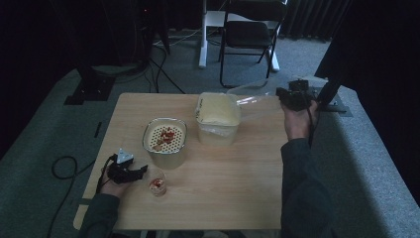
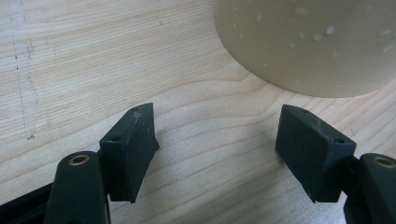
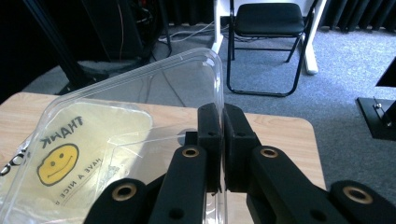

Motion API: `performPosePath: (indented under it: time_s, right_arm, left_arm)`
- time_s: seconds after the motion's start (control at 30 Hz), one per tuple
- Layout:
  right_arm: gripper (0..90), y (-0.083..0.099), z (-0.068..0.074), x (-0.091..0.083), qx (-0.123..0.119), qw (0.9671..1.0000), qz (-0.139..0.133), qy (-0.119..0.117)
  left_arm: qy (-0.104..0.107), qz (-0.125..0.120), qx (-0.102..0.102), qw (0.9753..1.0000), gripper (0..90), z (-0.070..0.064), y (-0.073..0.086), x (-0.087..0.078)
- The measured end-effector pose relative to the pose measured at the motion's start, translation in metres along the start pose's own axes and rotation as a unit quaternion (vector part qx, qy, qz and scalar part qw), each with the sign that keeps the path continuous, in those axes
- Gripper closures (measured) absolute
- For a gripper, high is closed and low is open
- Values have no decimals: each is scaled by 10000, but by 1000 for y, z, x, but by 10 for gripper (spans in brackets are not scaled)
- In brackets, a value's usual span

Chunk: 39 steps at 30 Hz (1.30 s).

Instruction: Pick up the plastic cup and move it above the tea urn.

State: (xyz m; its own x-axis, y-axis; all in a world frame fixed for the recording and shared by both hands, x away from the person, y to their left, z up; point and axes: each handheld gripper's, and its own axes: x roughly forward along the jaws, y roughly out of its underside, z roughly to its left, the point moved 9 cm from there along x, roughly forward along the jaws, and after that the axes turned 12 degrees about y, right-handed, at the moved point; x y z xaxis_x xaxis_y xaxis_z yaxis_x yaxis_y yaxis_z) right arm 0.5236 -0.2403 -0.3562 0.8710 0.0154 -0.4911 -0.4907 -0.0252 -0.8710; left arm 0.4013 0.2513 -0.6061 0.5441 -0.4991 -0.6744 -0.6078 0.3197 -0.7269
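A clear plastic lid point(image 3: 140, 93) hangs tilted above the table's far right part, and my right gripper point(image 3: 219, 126) is shut on its edge. In the high view the right gripper point(image 1: 281, 92) holds this lid point(image 1: 250, 94) just right of an open plastic tub point(image 1: 218, 116) with pale yellow contents. A smiley print with "THANK" shows through the lid. My left gripper point(image 1: 142, 171) rests low at the front left, open, beside a small glass cup point(image 1: 157, 182) holding red bits. In the left gripper view the gripper point(image 2: 215, 140) is empty over bare wood, with a pale rounded vessel wall point(image 2: 303, 42) just ahead.
A glass container point(image 1: 164, 135) with a perforated insert and red and brown pieces stands mid-table, left of the tub. The wooden table point(image 1: 223, 198) has bare room at front right. A black folding chair point(image 1: 250, 34) and cables stand on the carpet beyond.
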Motion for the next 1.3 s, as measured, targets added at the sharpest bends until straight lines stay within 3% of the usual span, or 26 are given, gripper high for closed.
performPosePath:
  time_s: [0.23,0.33,0.4,0.5,0.53,0.67,0.77,1.03,1.3]
  right_arm:
    - [876,-5,37,23,-312,9994,154,87]
    - [852,-8,50,30,-290,9995,123,38]
    - [663,-9,60,31,-332,9993,34,-156]
    - [604,-7,64,31,-448,9988,-5,-173]
    - [560,-7,66,27,-445,9985,-139,-305]
    - [520,-4,60,21,-305,9983,-160,-461]
    - [507,6,49,20,-312,9987,-100,-384]
    - [479,41,20,23,-265,9990,104,-342]
    - [449,81,1,20,-250,9989,256,-311]
  left_arm:
    - [-2,1,-3,10000,291,0,0,0]
    - [-3,-2,-4,10000,292,0,0,0]
    - [-4,7,2,10000,292,0,0,0]
    - [-2,6,3,10000,291,0,0,0]
    - [-2,8,4,10000,291,0,0,0]
    - [-5,8,4,10000,291,0,0,0]
    - [-4,14,-1,10000,291,0,0,0]
    - [-6,12,-2,10000,291,0,0,0]
    - [-31,9,-27,10000,292,-1,1,-1]
